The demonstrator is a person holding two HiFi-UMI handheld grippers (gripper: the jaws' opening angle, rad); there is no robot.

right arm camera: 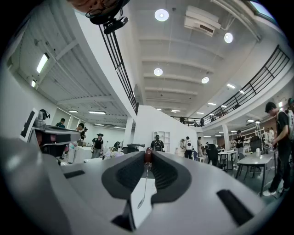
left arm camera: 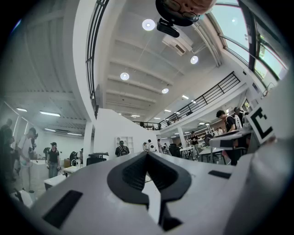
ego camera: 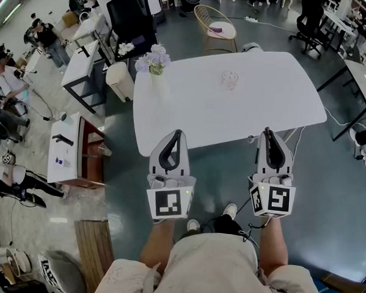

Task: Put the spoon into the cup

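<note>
the right gripper point(right arm camera: 148, 153) has its jaws almost together, pinching the reddish handle end of a thin spoon point(right arm camera: 143, 186) at their tips, with the bowl trailing toward six o'clock. the left gripper point(left arm camera: 148, 154) is closed and empty. the spoon looks light, stiff and slick, so it may swivel in so small a pinch. the cup point(ego camera: 229, 79) stands on the white table point(ego camera: 277, 105), at eleven o'clock from the right gripper.

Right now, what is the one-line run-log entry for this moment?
left tongs: shut, empty | right tongs: shut on spoon | cup: on table, no spoon yet
</note>
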